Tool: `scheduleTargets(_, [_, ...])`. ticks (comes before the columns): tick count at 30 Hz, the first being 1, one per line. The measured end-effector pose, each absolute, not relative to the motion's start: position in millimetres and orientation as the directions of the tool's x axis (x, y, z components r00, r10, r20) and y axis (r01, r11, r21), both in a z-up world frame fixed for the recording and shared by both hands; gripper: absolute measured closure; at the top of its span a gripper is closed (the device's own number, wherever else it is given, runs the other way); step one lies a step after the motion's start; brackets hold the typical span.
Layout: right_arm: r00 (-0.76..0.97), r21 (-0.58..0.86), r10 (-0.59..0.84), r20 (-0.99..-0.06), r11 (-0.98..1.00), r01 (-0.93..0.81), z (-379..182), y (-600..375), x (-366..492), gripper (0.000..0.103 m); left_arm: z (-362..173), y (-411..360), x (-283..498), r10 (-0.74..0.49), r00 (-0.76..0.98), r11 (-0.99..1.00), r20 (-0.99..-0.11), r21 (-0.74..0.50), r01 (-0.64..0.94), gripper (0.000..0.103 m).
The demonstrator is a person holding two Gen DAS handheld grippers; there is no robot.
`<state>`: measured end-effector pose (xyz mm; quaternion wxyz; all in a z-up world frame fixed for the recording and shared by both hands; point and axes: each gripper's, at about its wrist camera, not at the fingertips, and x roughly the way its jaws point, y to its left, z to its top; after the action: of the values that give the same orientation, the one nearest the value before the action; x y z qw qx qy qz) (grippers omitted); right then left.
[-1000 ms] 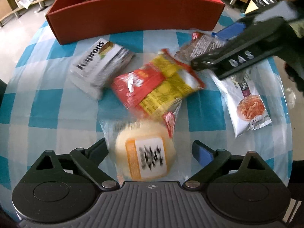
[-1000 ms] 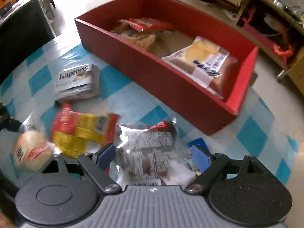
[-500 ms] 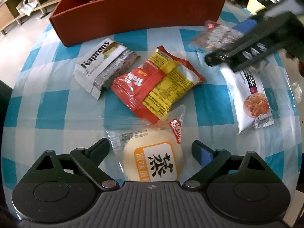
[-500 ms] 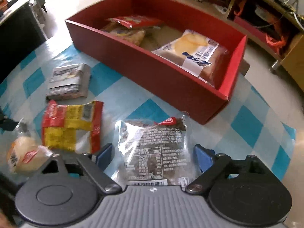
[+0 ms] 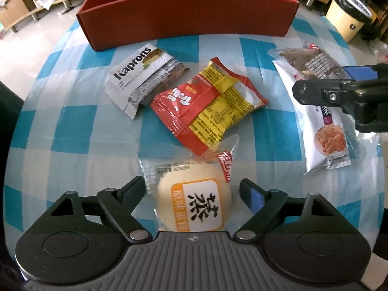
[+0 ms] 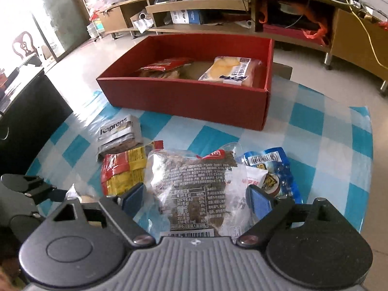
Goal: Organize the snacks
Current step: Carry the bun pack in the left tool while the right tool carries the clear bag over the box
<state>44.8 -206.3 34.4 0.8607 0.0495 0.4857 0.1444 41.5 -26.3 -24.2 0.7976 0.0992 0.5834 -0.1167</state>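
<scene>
Slippage looks likeliest: the right gripper (image 6: 194,197), clamped on the crinkly brown-cake packet (image 6: 191,189), could drop it before the red box (image 6: 194,97) at twelve o'clock.

The box (image 5: 189,12) sits at the far side of the table (image 5: 72,131), with some snack bags in it. In front of it lies the Kaprons pack (image 5: 143,75). Just right of that pack is the Trali bag (image 5: 211,106), touching it. The bun pack (image 5: 194,203) lies nearest, with its corner under the Trali bag. Far to the right lies the fries bag (image 5: 327,140). The cake pack (image 6: 194,189) is over it, and another small bag (image 6: 274,169) lies beside it.
</scene>
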Motion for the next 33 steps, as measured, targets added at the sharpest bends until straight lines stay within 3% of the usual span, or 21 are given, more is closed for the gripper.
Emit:
scheduleTargets(4, [0.489, 0.249, 0.304, -0.818, 0.952, -0.177, 33.6, -216.6, 46.8, 0.014, -25.9, -28.2, 37.2, -0.047, 0.285, 0.959, -0.957, 0.037, 0.281, 0.009])
scheduleTargets(6, [0.491, 0.269, 0.317, -0.812, 0.949, -0.167, 34.4, -222.0, 48.2, 0.014, -25.6, -26.3, 34.9, -0.05, 0.289, 0.963, -0.956, 0.03, 0.268, 0.014])
scheduleTargets(9, [0.493, 0.274, 0.316, -0.811, 0.949, -0.158, 35.1, -225.6, 49.9, 0.014, -18.3, -22.8, 31.1, -0.067, 0.306, 0.965, -0.95, 0.015, 0.26, 0.036])
scheduleTargets(10, [0.498, 0.27, 0.314, -0.809, 0.949, -0.161, 36.7, -225.6, 50.1, 0.014, -15.8, -21.3, 29.1, -0.075, 0.304, 0.967, -0.95, 0.004, 0.254, 0.037])
scheduleTargets(33, [0.565, 0.285, 0.331, -0.756, 0.943, -0.172, 52.5, -221.1, 60.6, 0.014, 31.6, -22.1, 44.9, -0.145, 0.439, 0.973, -0.887, -0.048, 0.225, 0.038])
